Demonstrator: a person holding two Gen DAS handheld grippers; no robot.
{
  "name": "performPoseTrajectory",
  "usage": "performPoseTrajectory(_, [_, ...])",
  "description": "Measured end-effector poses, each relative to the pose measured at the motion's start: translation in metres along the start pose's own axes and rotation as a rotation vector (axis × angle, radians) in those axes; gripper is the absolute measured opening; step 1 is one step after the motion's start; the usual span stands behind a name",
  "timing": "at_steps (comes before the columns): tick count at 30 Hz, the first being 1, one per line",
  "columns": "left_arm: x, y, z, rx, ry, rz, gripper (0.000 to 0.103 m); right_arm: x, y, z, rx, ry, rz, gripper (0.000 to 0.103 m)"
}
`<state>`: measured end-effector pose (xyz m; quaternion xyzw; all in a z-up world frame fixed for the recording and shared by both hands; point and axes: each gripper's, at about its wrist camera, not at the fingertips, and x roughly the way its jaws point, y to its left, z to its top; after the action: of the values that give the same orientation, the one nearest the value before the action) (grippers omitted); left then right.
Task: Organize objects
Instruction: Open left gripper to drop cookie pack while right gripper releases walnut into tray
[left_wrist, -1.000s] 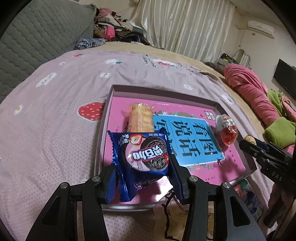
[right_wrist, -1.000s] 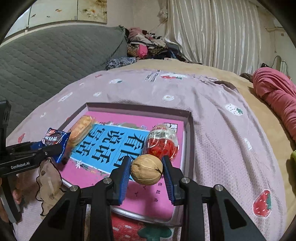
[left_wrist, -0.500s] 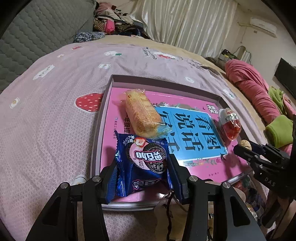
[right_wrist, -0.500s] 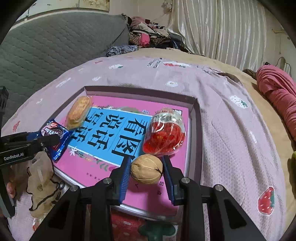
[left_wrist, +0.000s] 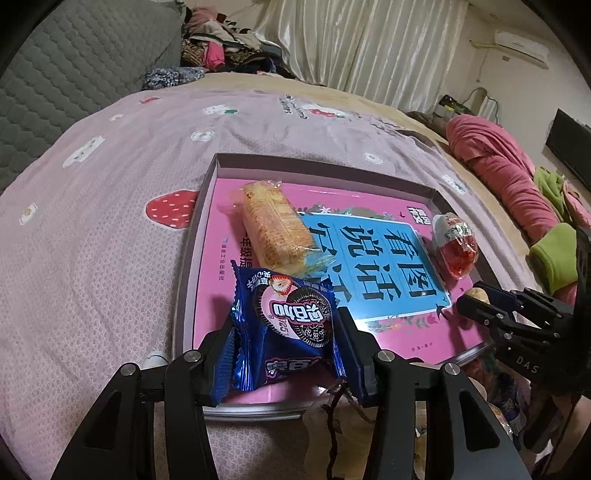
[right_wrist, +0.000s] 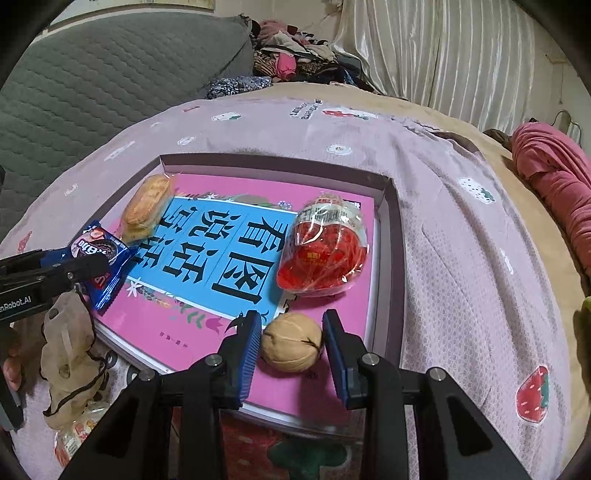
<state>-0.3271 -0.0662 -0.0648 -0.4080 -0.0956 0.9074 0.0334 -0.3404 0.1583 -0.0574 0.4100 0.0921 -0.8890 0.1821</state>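
Walnut (right_wrist: 291, 346) clear from right, cookie packet (left_wrist: 286, 325) from left

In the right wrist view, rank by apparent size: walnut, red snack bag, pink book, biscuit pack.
1. Pink book
2. Red snack bag
3. Biscuit pack and walnut: look alike; the walnut is much nearer, so unranked.

- My work surface is a bed under a mauve quilted cover (right_wrist: 461, 236) printed with strawberries and small white animals.
- A shallow grey-rimmed cardboard tray (right_wrist: 392, 236) with a pink and blue printed floor lies flat on that cover.
- Beside the tray's near left corner I see a crumpled beige cloth pouch with a dark drawstring (right_wrist: 66, 354).
- A rolled pink blanket (left_wrist: 495, 173) lies at the far right.
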Motion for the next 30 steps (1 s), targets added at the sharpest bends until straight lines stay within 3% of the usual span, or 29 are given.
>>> performPoseTrajectory(11, [-0.003,0.004,0.002,-0.019,-0.011,0.0,0.052,-0.003,0.002,0.001,-0.007,-0.004,-0.01,0.041])
performPoseTrajectory(19, [-0.011,0.003,0.005,-0.023,-0.03,0.006,0.07,-0.008,0.005,0.002,-0.01,-0.013,-0.003,0.045])
performPoseTrajectory(30, [-0.015,0.0,0.006,-0.005,-0.034,0.015,0.076,-0.015,0.007,0.005,-0.01,-0.038,-0.018,0.048])
